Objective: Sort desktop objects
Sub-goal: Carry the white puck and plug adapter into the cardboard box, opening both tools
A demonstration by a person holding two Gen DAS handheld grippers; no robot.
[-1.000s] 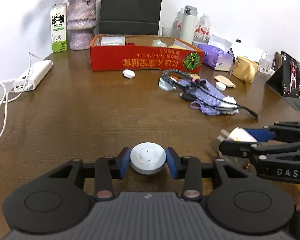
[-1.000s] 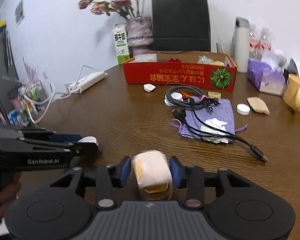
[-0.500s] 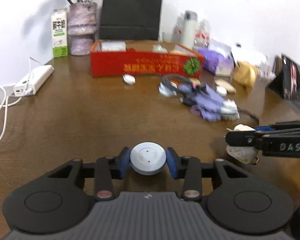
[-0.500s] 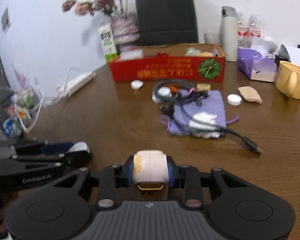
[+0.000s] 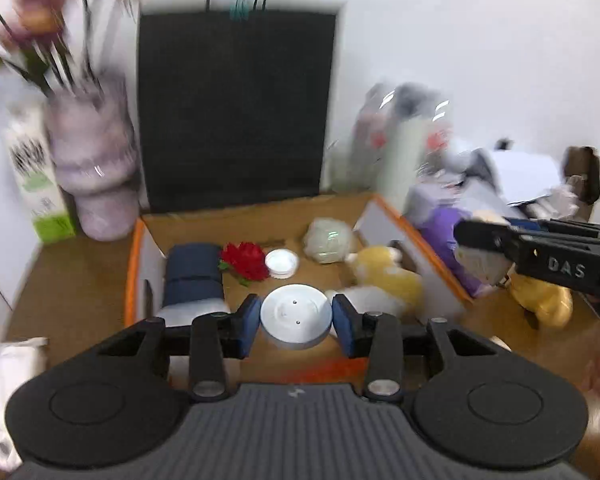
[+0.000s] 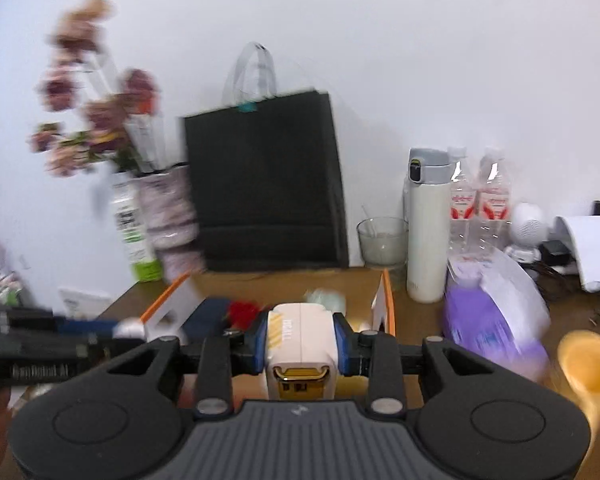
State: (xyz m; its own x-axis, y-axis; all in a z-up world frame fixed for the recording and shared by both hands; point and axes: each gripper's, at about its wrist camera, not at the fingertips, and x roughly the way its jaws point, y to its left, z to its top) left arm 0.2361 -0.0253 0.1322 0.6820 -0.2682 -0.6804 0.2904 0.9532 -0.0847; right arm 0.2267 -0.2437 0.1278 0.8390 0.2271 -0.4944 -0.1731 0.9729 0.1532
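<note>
My left gripper (image 5: 296,318) is shut on a round white disc (image 5: 296,316) and holds it over the near part of the open cardboard box (image 5: 138,248). Inside the box lie a dark blue roll (image 5: 192,276), a red flower (image 5: 246,260), a small white lid (image 5: 282,263), a pale green wad (image 5: 328,240) and a yellow plush toy (image 5: 384,276). My right gripper (image 6: 301,344) is shut on a cream and yellow charger block (image 6: 300,350), near the box's right wall (image 6: 384,308). It shows at the right of the left wrist view (image 5: 480,256).
Behind the box stand a black paper bag (image 6: 264,184), a vase of flowers (image 6: 168,212), a milk carton (image 6: 134,232), a glass (image 6: 382,240), a white flask (image 6: 426,224) and two water bottles (image 6: 480,204). A purple tissue pack (image 6: 488,320) and a yellow mug (image 6: 588,368) sit right.
Both grippers have moved forward across the table, from its near part to the cardboard box, each still holding its object. The view is blurred by motion.
</note>
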